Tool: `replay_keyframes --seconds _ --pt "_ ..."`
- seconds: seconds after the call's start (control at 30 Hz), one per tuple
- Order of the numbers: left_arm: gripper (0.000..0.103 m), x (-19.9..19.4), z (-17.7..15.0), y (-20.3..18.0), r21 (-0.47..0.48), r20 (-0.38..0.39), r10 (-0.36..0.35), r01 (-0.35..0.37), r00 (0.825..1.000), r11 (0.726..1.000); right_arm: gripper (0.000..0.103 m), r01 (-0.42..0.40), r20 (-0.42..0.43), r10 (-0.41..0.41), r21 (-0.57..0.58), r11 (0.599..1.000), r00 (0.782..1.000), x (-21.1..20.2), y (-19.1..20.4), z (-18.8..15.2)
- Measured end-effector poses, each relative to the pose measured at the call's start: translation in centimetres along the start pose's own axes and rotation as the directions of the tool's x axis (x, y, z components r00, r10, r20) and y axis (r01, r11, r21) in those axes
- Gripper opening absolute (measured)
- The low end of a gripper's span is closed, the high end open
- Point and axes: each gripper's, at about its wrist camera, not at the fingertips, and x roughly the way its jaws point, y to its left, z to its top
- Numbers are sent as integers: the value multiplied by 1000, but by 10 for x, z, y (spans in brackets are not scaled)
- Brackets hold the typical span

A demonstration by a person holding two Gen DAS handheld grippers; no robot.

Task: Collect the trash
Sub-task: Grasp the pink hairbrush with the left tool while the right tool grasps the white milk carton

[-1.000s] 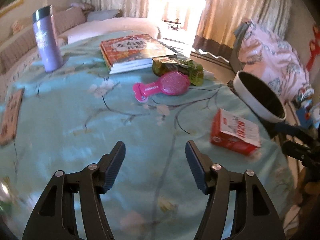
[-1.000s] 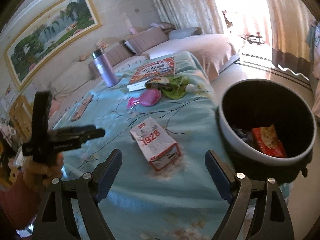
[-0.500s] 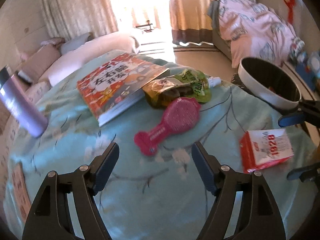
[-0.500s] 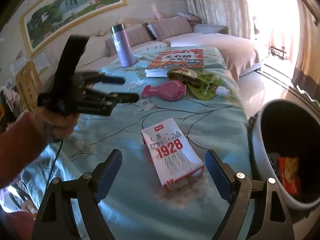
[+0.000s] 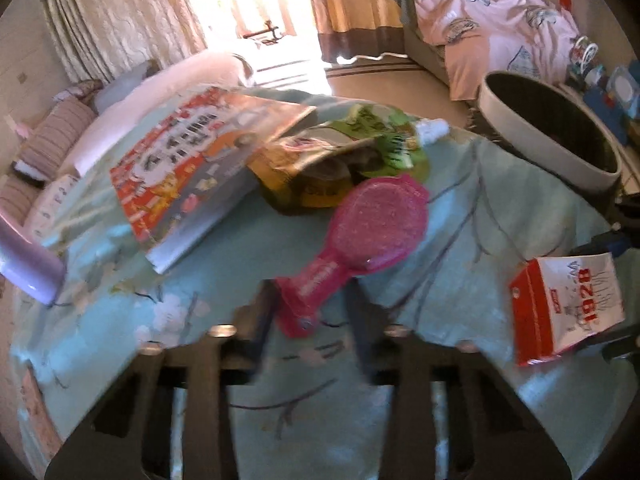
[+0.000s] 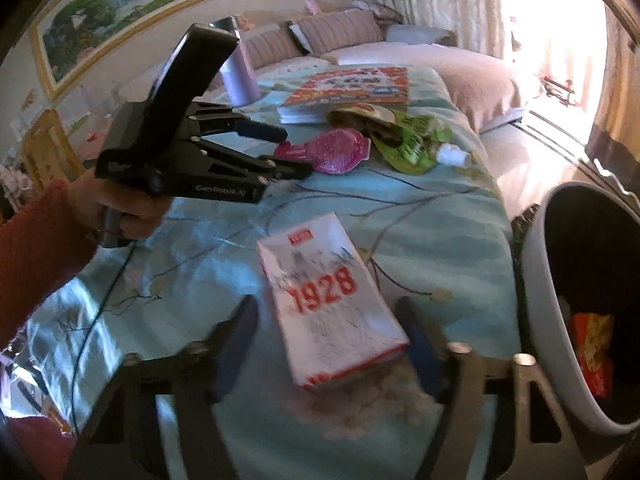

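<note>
**Red-and-white carton first, pink brush left alone**

Teal floral cloth fills the left wrist view. The left gripper point(image 5: 310, 312) has just been closing; its blurred jaws now stand narrow on either side of the handle of the pink hairbrush point(image 5: 360, 232), and whether the pads press on it I cannot tell. The brush is hardly rubbish. The green snack wrapper point(image 5: 352, 156) at twelve o'clock of the brush, tucked against the picture book point(image 5: 196, 176), looks the likelier target — so this claw should, in my judgement, reach on past the brush. The purple flask point(image 5: 24, 268) stands at nine o'clock.

In the right wrist view the right gripper point(image 6: 328, 340) has also just been closing, and the 1928 carton point(image 6: 328, 300) lies lengthwise between its jaws, with a gap still showing on each side, so it is not gripped. To do this well I would keep the fingers square across the carton's narrow sides, low near the cloth, and close gently — thin card crushes. The grey bin point(image 6: 560, 280) waits at three o'clock, a red packet point(image 6: 592, 344) already inside, a short swing away.
</note>
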Motion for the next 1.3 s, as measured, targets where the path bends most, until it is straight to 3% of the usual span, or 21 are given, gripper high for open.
replay_keyframes --seconds 0.1,0.4,0.5,0.53,0.57,0.6,0.67,0.9,0.93,0.97,1.0,1.07,1.17,1.3 --pt "3 -5 -4 -3 -30 -13 -12 11 1000 999 57 0 7 0 31 1000 1000 -4 -1 -3" --pt "1 -34 -34 -28 -112 -24 -74 71 997 991 56 -22 58 14 144 989 998 -31 -7 -21" --pt "2 -39 -30 -33 -102 -12 -44 43 999 994 56 -26 68 15 171 985 998 -39 -7 -29" --pt "4 -37 -26 -34 -95 -14 -31 30 999 995 56 -31 72 18 182 983 997 -41 -8 -31" --pt "14 -35 -23 -33 -90 -20 -17 15 1000 996 56 -37 74 23 193 980 997 -43 -8 -33" --pt "32 -32 -20 -31 -85 -21 2 -4 1000 996 56 -40 76 25 200 979 997 -45 -8 -34" --pt "58 -27 -12 -27 -76 -6 46 -46 999 996 56 -47 83 29 217 975 996 -49 -9 -39" --pt "64 9 12 -12 -25 -47 74 -75 996 997 56 -58 86 35 272 961 996 -52 -18 -48" --pt "63 10 13 -10 -33 -39 56 -57 998 998 56 -57 86 34 275 960 996 -52 -19 -48" --pt "56 11 14 -6 -45 -43 30 -32 999 998 55 -55 88 32 275 960 996 -53 -19 -49" --pt "38 12 15 -4 -61 -47 -15 13 999 998 55 -55 89 31 275 960 996 -54 -19 -49" --pt "26 10 13 -5 -72 -43 -43 40 998 997 55 -54 91 30 278 959 995 -54 -19 -50" --pt "20 4 6 -12 -66 -46 -23 20 999 998 55 -55 98 28 285 957 995 -54 -18 -50" --pt "15 -21 -14 -19 -154 -48 -63 55 997 987 55 -59 114 27 289 955 993 -59 -15 -52"
